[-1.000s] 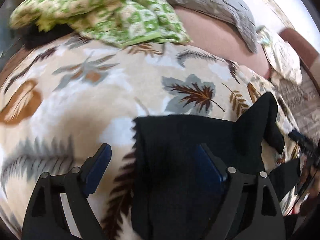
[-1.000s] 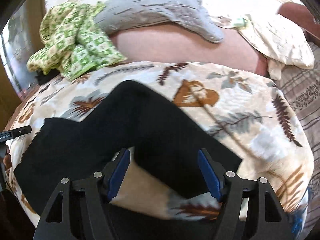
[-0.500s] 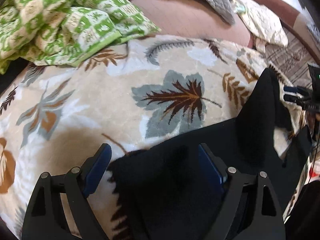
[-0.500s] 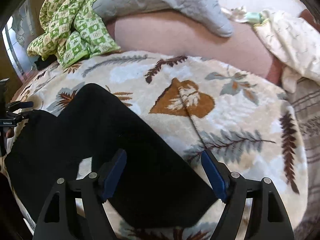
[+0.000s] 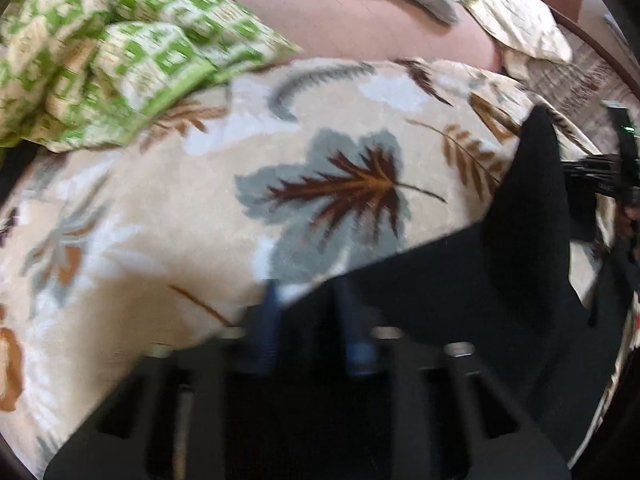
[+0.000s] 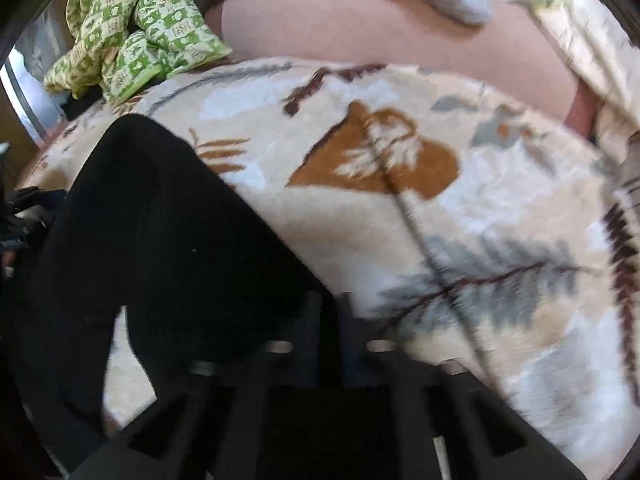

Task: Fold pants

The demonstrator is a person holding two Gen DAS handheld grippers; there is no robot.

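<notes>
While both frames are blurred, the left gripper [image 5: 306, 300] shows its blue pads drawn close together, pinching a corner edge of the black pants [image 5: 460, 280]. The right gripper [image 6: 332, 320] likewise has its fingers pressed nearly together on the pants' [image 6: 160, 220] far corner. The pants lie spread across the leaf-patterned blanket [image 6: 440, 220] between both tools. No legible writing shows.

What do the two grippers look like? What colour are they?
Both look alike. The left gripper is a chunky black plastic frame with cut-out slots, small round silver screws and two fingers with dark blue pads. The right gripper has the same black frame and silver screws, though blur hides its pads. No cables or markings are clear.
</notes>
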